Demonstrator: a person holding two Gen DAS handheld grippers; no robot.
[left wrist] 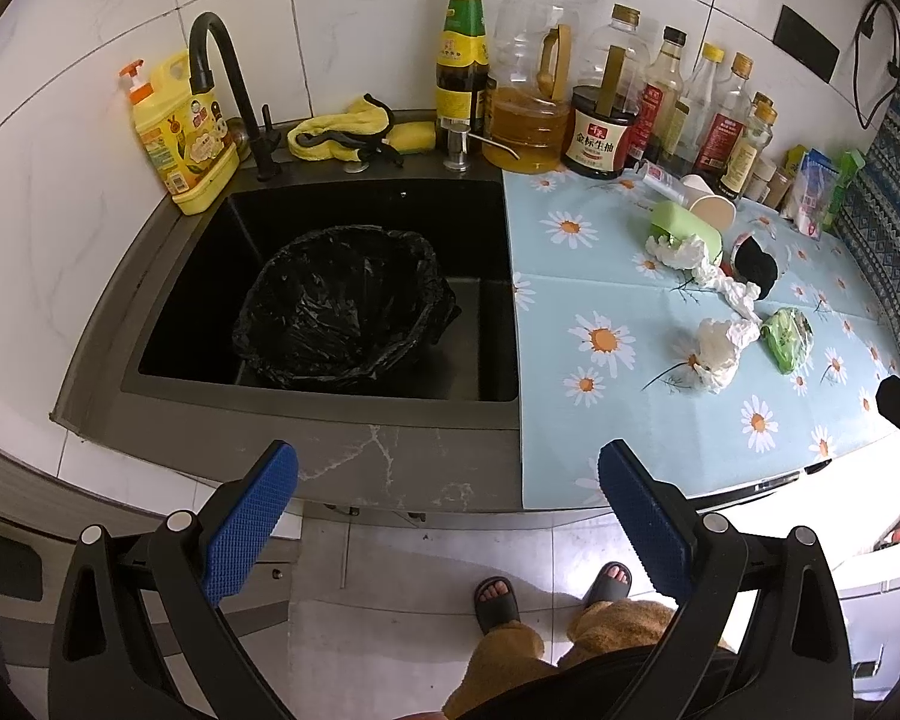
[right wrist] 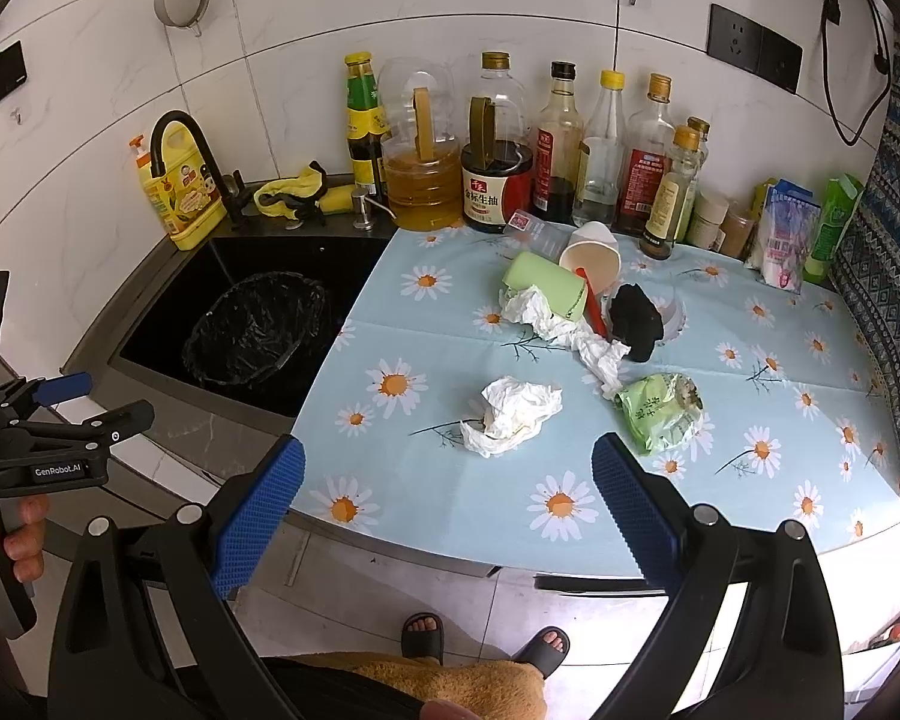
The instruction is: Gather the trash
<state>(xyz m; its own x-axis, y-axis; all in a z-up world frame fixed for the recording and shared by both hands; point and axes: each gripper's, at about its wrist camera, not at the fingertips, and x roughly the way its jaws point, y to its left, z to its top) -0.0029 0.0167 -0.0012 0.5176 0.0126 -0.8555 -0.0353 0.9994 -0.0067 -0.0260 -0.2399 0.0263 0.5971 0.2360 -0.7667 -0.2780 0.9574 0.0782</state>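
Near the counter's [right wrist: 450, 516] front edge lies a crumpled tissue [right wrist: 513, 414], nearest the right tool [right wrist: 447, 501], which hangs spread and empty like the left tool [left wrist: 447, 507], while the bag-lined bin [left wrist: 342, 309] waits in the sink [left wrist: 210, 252].

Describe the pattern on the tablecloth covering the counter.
White daisies with orange centres on the pale blue tablecloth, clearest in the right wrist view.

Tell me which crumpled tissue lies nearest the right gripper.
The lone tissue wad, lying by itself near the counter's front edge. The other tissue trails from the green roll, farther back.
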